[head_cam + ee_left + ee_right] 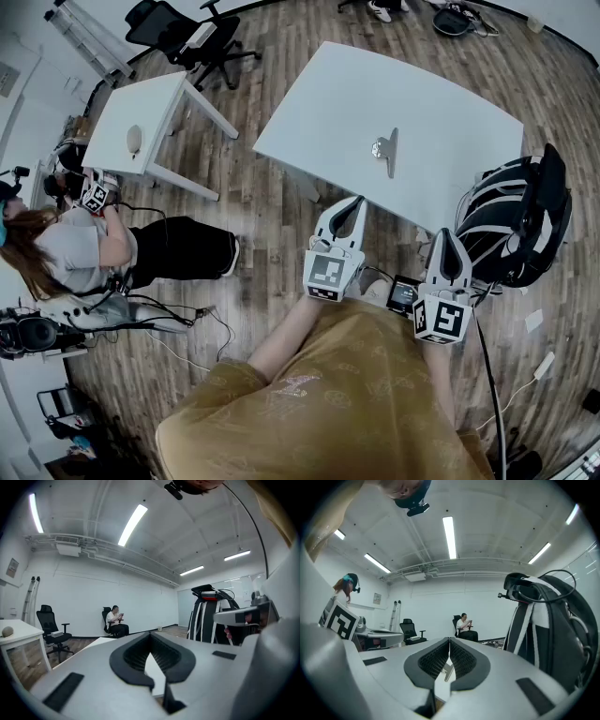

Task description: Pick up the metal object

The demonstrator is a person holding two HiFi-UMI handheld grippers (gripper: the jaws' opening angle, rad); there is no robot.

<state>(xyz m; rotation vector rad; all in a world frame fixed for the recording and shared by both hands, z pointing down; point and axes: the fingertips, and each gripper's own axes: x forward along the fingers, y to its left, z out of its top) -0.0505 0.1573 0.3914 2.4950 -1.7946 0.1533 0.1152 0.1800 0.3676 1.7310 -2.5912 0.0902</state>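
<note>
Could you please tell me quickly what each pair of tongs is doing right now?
The left tongs are closed, empty.
The right tongs are closed, empty; the metal object lies untouched on the table.

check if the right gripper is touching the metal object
Apart. The head view shows the right gripper short of the white table edge, with bare tabletop before the metal object.

A wood-plank floor (253,216) holds a large white table (328,103), a smaller desk (159,103) and a black office chair (178,33); strip lights (132,524) (all lit) run overhead.
</note>
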